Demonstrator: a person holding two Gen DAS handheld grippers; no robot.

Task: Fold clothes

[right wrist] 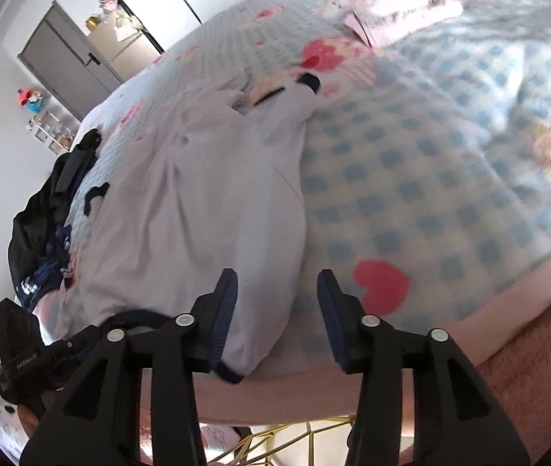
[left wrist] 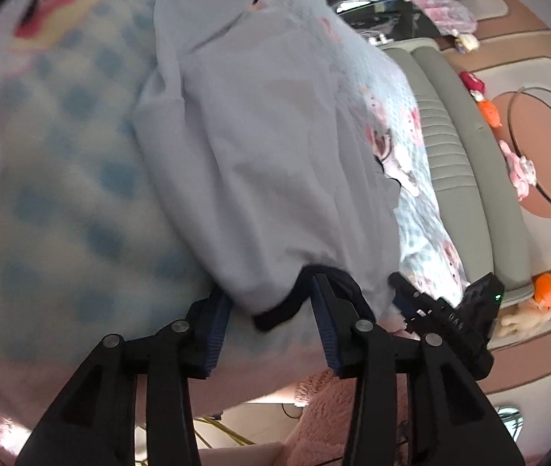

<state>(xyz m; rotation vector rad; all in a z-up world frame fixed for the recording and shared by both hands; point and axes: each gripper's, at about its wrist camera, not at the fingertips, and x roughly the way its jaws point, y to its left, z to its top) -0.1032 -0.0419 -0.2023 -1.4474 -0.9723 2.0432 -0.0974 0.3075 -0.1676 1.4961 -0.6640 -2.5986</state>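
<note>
A pale lilac garment with dark navy trim (left wrist: pixel 260 147) lies spread on a bed covered by a blue-checked blanket (left wrist: pixel 61 202). My left gripper (left wrist: pixel 271 322) is open, and the garment's dark-trimmed near corner sits loosely between its blue pads. In the right wrist view the same garment (right wrist: pixel 197 209) stretches away over the blanket (right wrist: pixel 431 178). My right gripper (right wrist: pixel 279 310) is open too, with the garment's near hem lying between its fingers, close to the left pad. Each gripper shows at the edge of the other's view: the right one (left wrist: pixel 450 310), the left one (right wrist: pixel 23 341).
A pile of dark clothes (right wrist: pixel 42 233) lies at the bed's left edge. A grey door (right wrist: pixel 61 58) and a small shelf (right wrist: pixel 50 132) stand beyond. A grey-green padded bench (left wrist: pixel 450 136), a round glass-topped table (left wrist: pixel 547 143) and small toys (left wrist: pixel 545 289) are to the right.
</note>
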